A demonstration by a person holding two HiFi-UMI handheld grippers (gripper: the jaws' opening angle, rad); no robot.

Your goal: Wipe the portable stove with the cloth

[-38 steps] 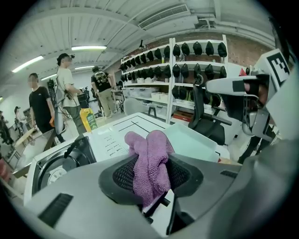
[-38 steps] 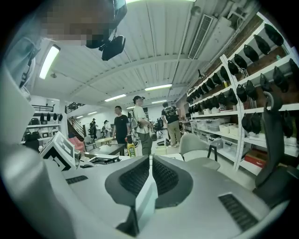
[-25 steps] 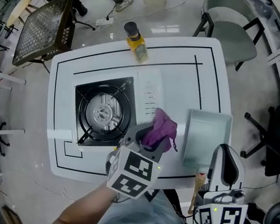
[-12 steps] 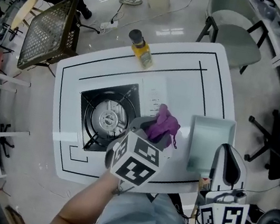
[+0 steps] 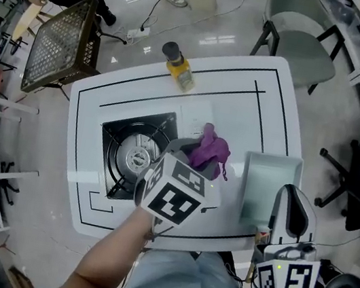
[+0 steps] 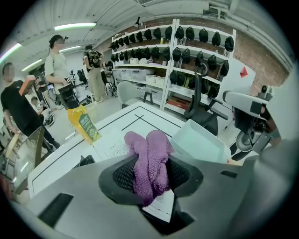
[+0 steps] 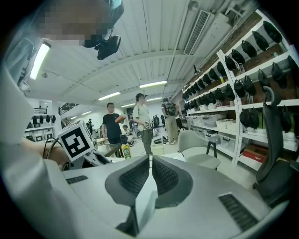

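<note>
Purple cloth (image 6: 154, 149), bunched into two upright folds, in left gripper (image 6: 150, 176).

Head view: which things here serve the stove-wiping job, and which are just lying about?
Job in hand: portable stove; purple cloth; left gripper, shut on it.
Lying about: yellow bottle; pale tray; right gripper, shut and empty.

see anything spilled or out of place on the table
Nothing stands out: the bottle stands upright, the stove and tray lie flat on the table, no spill shows, and the cloth is bunched in the left gripper.
</note>
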